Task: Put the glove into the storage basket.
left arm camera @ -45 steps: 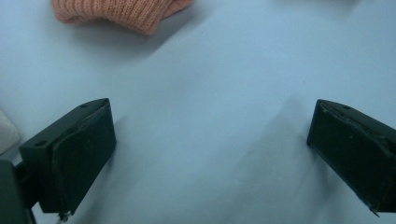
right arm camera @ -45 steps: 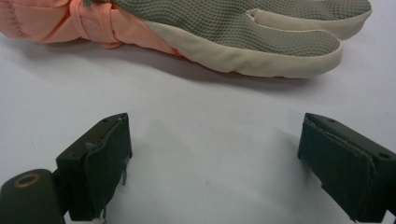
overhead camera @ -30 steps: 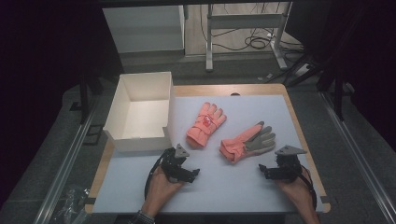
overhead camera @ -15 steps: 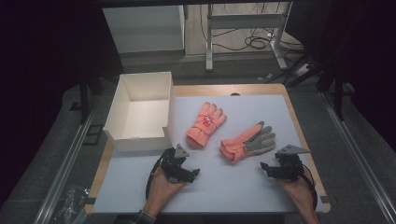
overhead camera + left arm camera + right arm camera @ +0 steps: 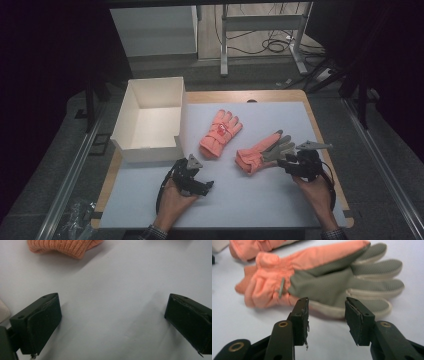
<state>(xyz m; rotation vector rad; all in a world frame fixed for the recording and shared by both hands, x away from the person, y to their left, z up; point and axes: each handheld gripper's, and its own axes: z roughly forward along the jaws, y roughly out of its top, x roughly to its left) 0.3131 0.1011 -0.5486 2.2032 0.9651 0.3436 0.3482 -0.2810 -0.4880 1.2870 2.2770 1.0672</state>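
1. The right gripper [image 5: 326,315], jaws just narrowing to half open and gripping nothing, sits at the grey-palmed glove [image 5: 337,282]'s near edge.
2. That glove lies right of centre on the table [image 5: 260,200].
3. The left gripper [image 5: 112,322] gapes wide over bare tabletop, beside the white box [image 5: 150,120].

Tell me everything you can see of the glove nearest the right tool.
The palm-up glove lies flat on the white table cover, its grey textured palm and cream-edged fingers facing up, the rest salmon-pink padded fabric. A gathered wrist with a small grey tab leads to a knitted cuff. Its fingers point toward the table's right side, cuff toward the other glove, which lies apart from it. The right tool, partly closed, sits just short of its edge, gripping nothing.
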